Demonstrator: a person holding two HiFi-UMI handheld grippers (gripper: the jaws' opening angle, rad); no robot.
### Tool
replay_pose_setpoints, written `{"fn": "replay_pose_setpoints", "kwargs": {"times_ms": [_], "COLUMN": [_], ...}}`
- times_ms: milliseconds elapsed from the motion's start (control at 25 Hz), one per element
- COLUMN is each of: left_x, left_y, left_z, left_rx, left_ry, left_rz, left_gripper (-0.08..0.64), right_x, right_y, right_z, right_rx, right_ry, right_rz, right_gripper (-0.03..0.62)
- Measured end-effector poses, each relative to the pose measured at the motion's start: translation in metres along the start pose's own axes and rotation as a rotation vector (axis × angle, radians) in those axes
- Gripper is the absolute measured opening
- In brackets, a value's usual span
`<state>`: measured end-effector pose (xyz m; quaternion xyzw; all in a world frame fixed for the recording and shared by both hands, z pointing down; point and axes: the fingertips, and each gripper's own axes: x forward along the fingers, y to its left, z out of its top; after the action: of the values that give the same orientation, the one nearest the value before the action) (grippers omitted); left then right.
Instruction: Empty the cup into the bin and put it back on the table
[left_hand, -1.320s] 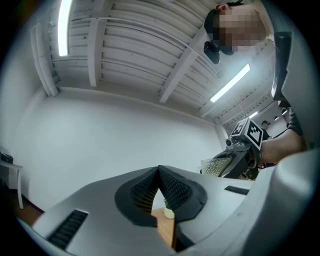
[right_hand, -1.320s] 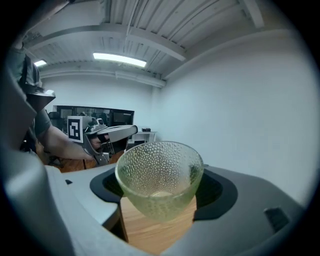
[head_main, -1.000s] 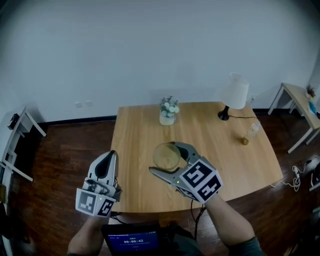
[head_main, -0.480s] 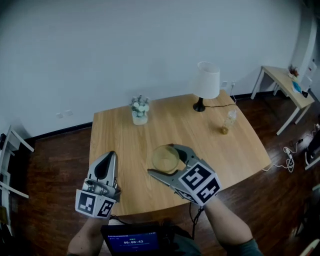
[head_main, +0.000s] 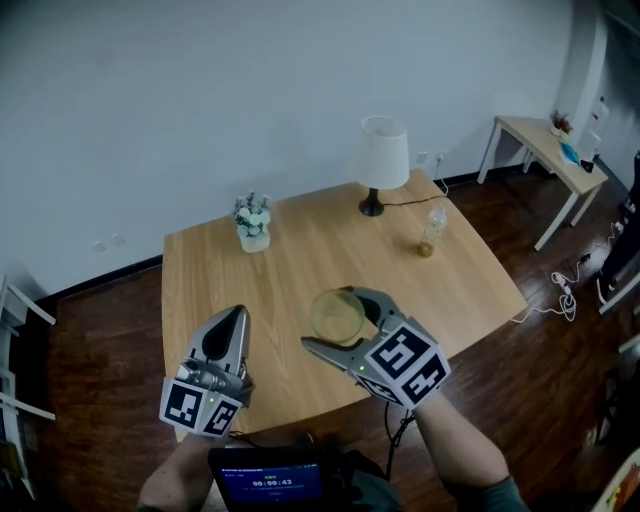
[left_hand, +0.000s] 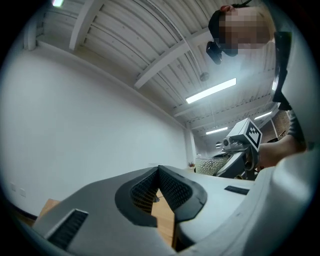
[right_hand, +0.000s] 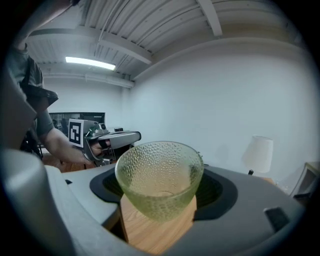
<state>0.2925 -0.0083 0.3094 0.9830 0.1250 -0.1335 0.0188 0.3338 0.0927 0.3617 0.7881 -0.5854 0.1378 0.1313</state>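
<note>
A clear, pebbled glass cup (head_main: 336, 314) hangs upright above the near part of the wooden table (head_main: 290, 262), with my right gripper (head_main: 338, 320) shut on its sides. In the right gripper view the cup (right_hand: 159, 177) fills the space between both pads; it looks empty. My left gripper (head_main: 231, 320) is beside it to the left, over the table's near left edge, jaws shut on nothing. In the left gripper view its pads (left_hand: 170, 186) meet at the tips. No bin is in view.
On the table stand a white lamp (head_main: 382, 160), a small vase of flowers (head_main: 252, 222) and a clear bottle (head_main: 432, 230). A light side table (head_main: 535, 140) stands far right, a white rack (head_main: 15, 310) at the left. A dark screen (head_main: 272, 485) sits below my hands.
The table, lamp and vase have slid left in the head view as the view swung. Both grippers keep their places in the picture, the cup still in the right one.
</note>
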Motion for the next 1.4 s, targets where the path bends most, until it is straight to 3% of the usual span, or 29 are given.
{"fn": "replay_pose_setpoints", "kwargs": {"times_ms": [360, 680, 1080, 1400], "left_x": [0.02, 0.03, 0.03, 0.047], "left_y": [-0.013, -0.012, -0.002, -0.009], "left_z": [0.003, -0.002, -0.012, -0.019], "left_rx": [-0.055, -0.082, -0.122, -0.09], "left_ry": [-0.034, -0.042, -0.04, -0.021], "left_rz": [-0.114, -0.165, -0.155, -0.117], "left_gripper": [-0.009, -0.009, -0.009, -0.009], "right_x": [-0.02, -0.034, -0.044, -0.048], "right_y": [-0.011, -0.03, -0.05, -0.074], "right_z": [-0.003, -0.011, -0.015, -0.02], "right_rx": [0.059, 0.122, 0.146, 0.132], "right_ry": [0.012, 0.028, 0.031, 0.023], "right_rz": [-0.105, -0.193, -0.253, -0.211], "right_gripper": [0.397, 0.397, 0.397, 0.397]}}
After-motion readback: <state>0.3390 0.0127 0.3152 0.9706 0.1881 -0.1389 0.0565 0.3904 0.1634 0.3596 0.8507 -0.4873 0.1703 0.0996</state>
